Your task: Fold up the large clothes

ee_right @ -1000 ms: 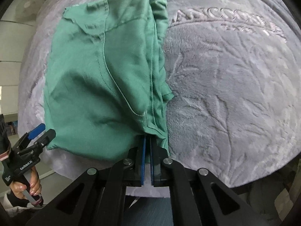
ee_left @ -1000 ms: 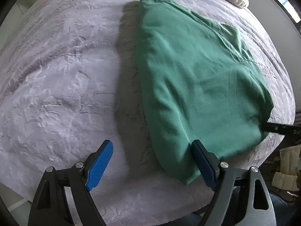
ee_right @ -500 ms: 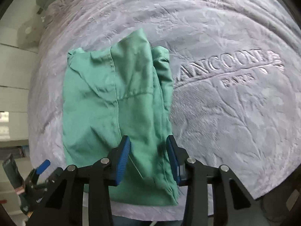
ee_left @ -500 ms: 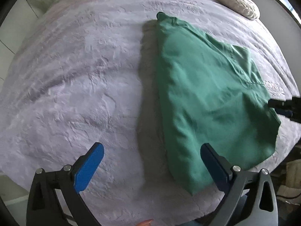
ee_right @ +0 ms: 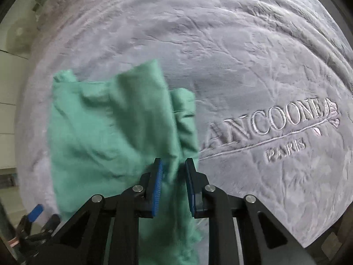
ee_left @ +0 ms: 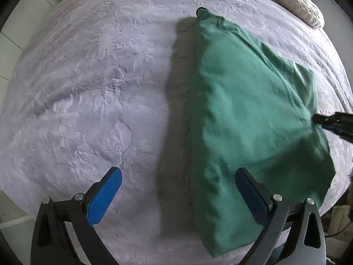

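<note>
The folded green garment (ee_left: pixel 249 119) lay on the grey bedspread (ee_left: pixel 88 88). Left tongs (ee_left: pixel 176 196) gaped empty beside it. Right tongs (ee_right: pixel 173 184) were closing over its edge, not yet gripping.

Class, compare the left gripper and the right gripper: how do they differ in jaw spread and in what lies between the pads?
The left gripper stands wide open; the right gripper is narrow, its jaws closing. The left straddles bare blanket and the green garment edge; the right has garment folds between its pads. Both have blue pads and point down at the bed.
</note>
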`<state>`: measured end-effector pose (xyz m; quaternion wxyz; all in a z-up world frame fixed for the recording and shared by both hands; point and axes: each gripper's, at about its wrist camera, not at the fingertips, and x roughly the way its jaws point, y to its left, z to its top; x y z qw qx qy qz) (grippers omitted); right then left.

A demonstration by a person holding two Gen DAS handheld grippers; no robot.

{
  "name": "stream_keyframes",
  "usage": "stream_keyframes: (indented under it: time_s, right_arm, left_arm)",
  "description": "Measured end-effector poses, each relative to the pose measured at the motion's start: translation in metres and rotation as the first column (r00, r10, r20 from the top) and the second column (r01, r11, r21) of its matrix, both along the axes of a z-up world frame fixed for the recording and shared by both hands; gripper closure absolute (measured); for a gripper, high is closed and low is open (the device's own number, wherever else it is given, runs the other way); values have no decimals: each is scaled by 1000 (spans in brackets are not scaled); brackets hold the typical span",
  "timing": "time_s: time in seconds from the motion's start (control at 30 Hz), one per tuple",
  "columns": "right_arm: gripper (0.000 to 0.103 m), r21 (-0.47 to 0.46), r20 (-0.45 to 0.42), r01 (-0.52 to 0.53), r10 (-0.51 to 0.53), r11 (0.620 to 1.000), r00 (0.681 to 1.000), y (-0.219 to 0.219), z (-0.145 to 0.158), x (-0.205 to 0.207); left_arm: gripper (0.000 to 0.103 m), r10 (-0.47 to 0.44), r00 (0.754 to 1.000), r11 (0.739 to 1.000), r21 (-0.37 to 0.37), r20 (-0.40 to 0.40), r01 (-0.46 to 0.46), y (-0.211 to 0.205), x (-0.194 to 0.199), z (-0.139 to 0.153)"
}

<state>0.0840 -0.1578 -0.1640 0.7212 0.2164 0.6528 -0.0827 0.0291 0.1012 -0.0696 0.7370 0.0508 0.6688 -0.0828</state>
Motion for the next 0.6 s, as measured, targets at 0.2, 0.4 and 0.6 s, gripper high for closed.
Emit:
stream_keyframes:
  time_s: [0.2,0.4,0.6]
  right_arm:
    - [78,17,-28,-8,9,1000,1000,-12,-17,6]
    - [77,85,61,-66,61,994,996,-2,28,-26]
    - [75,107,26,-105,102,989,994,15,29,-73]
  left_arm:
    - [0,21,1000,1000,-11,-15,-21,5,-12,-6]
    - [0,-96,995,995,21,-33,97,11,-39,-20]
    - [0,-90,995,996,-6,-48,90,12,-48,-23]
